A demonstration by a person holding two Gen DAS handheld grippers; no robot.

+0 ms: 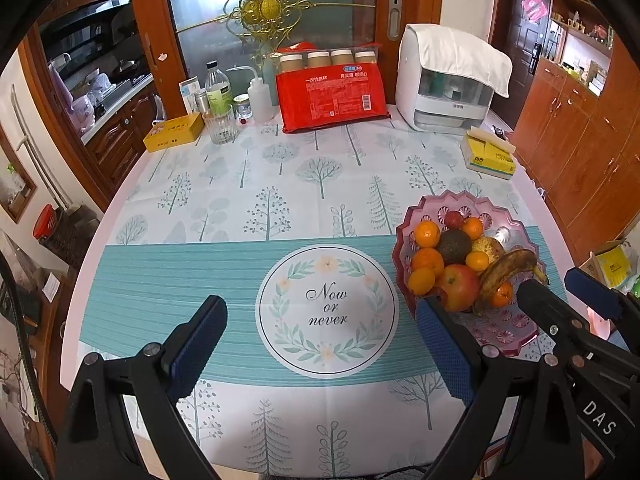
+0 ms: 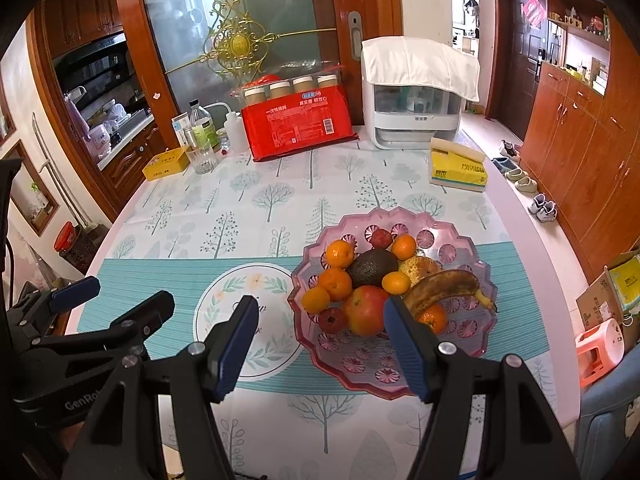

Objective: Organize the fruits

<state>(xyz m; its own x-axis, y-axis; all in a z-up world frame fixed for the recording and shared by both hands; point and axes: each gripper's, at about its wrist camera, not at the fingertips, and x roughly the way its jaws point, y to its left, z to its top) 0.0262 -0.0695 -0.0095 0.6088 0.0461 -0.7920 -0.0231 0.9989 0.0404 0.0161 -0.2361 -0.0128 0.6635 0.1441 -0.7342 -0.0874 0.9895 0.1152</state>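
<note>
A pink scalloped glass bowl (image 2: 472,276) sits on the tablecloth, heaped with fruit. A brown-spotted banana (image 2: 444,286) lies curved along the right side, beside a red apple (image 2: 366,308) at the front and a dark avocado (image 2: 372,266) at the centre. Several mandarins (image 2: 340,253) ring them. Two small dark red fruits, perhaps plums (image 2: 380,238), lie at the heap's back and front.

A desk (image 2: 280,200) under a tree-print cloth stands before a frosted glass door (image 2: 256,20) in a reddish wood frame. Wooden cabinets (image 2: 568,140) line the right wall beside a dark door (image 2: 524,60), and a kitchen counter (image 2: 124,128) shows at left.
</note>
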